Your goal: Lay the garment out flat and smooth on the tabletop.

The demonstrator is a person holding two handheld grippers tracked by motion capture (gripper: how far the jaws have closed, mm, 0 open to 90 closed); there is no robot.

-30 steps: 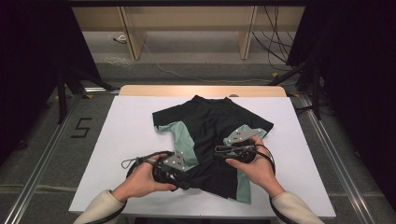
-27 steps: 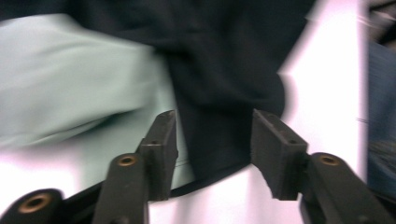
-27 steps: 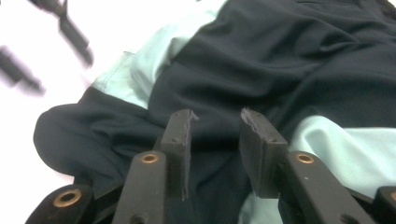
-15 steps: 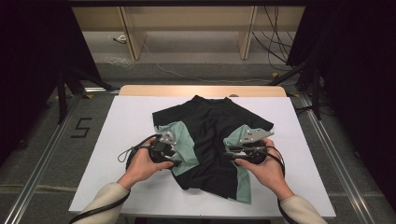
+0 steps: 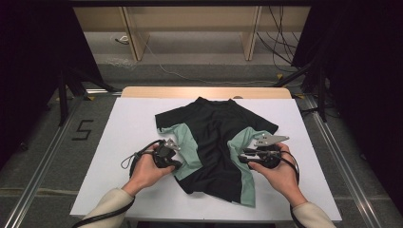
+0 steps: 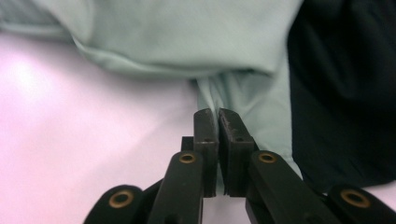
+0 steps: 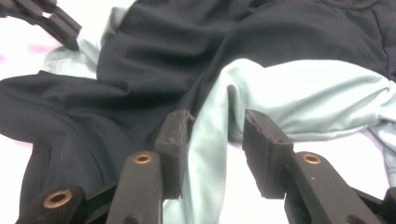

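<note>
We see the left gripper [image 6: 218,114] fingers just closed, pinching the shirt's [image 5: 216,137] pale green edge. The right gripper [image 7: 217,123] fingers stand open astride a green fold. The high view adds the white tabletop [image 5: 123,123] under the shirt.

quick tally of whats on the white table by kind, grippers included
shirt, black with pale green side panels: 1
handheld grippers: 2, left gripper and right gripper
table: 1
total: 4

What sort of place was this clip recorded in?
Probably a lab recording bay, not a home: a white table between floor rails, black curtains at both sides, and loose cables trailing across the bare floor.
</note>
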